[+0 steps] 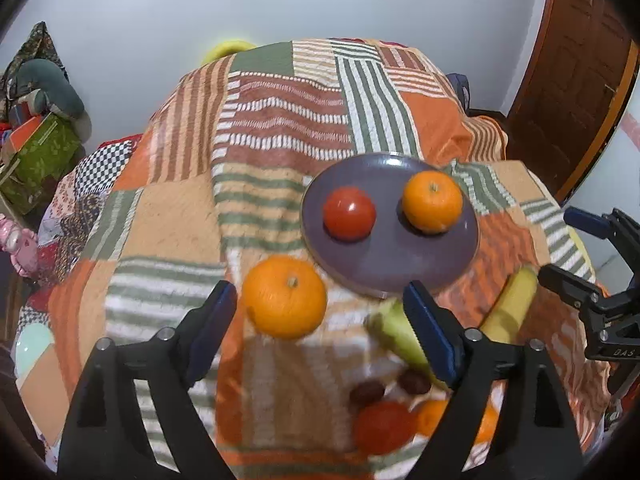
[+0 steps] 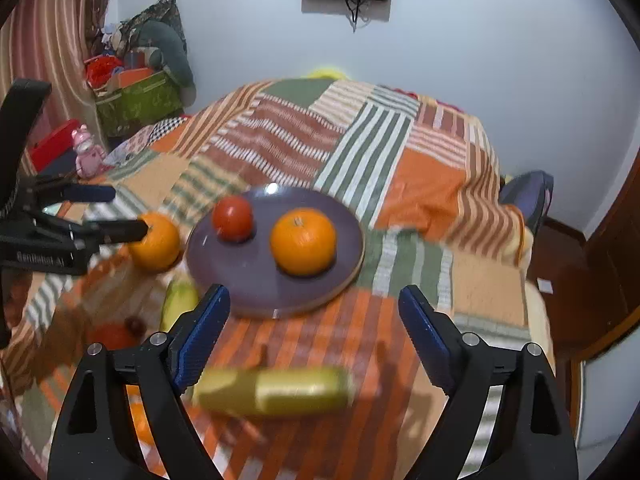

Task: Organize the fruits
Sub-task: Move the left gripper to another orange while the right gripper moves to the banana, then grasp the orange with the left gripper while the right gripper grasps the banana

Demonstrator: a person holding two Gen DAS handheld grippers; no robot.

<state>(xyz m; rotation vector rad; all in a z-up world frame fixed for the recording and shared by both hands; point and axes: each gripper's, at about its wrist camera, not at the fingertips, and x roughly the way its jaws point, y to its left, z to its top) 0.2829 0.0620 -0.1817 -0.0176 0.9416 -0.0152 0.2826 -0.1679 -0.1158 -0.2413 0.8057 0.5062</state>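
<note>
blurred yellow-green banana [image 2: 276, 392] lies nearest, under my wide-spread right gripper [image 2: 314, 322]. my left gripper [image 1: 320, 314] gapes too, beside a dimpled orange [image 1: 285, 298] on the quilt [image 1: 280, 128], near the purple plate [image 1: 390, 256].

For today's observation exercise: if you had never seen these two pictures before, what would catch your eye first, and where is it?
First, the purple plate in the middle of the patchwork cloth, holding a red tomato beside an orange. Next, a second orange lying on the cloth just off the plate, ahead of the open left gripper. A yellow-green banana lies between the fingers of the open right gripper.
</note>
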